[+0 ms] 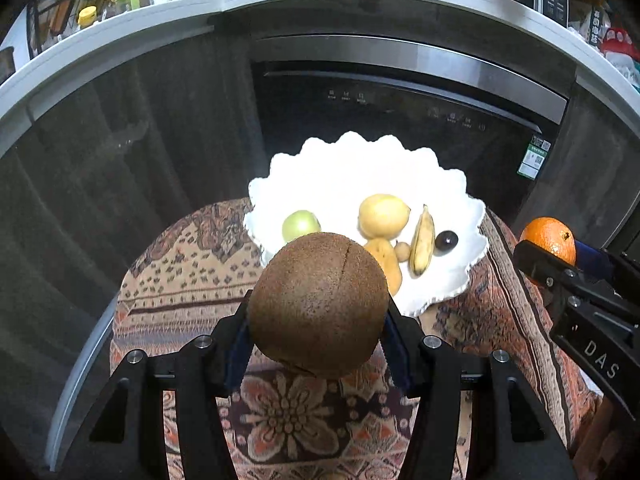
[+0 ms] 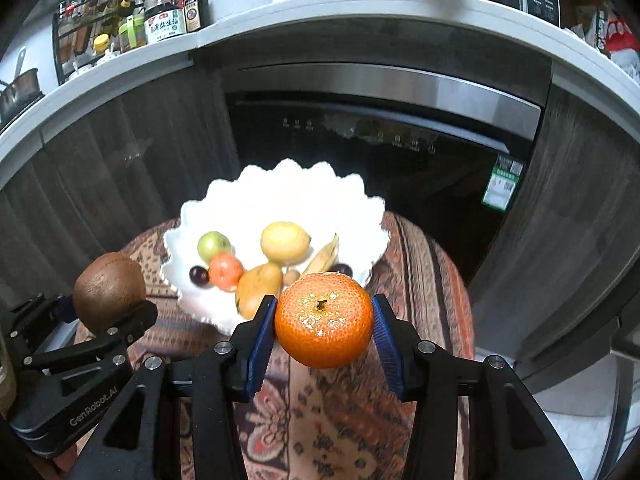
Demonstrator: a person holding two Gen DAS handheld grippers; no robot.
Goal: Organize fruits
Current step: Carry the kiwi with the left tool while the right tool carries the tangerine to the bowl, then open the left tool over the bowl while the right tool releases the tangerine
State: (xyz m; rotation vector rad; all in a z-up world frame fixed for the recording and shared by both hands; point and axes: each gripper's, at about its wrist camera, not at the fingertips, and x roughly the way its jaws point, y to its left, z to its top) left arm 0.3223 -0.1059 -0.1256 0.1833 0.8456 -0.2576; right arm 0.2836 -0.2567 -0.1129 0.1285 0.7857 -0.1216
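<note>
The left claw [image 1: 318,320] pinches a brown kiwi [image 1: 318,304]; the right claw [image 2: 324,328] pinches an orange [image 2: 323,319]. Both fruits hang above the patterned counter [image 1: 180,280], with the white scalloped plate [image 2: 280,196] just ahead and below each claw, about equally near.

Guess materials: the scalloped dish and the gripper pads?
Scalloped dish: probably glazed ceramic or porcelain, possibly milk glass; plain white, glossy, with a rigid wavy rim. Pads on the right gripper: likely rubber or soft plastic; matte blue with ribbed faces, pressed against the orange. The finger bodies look like black matte plastic.
</note>
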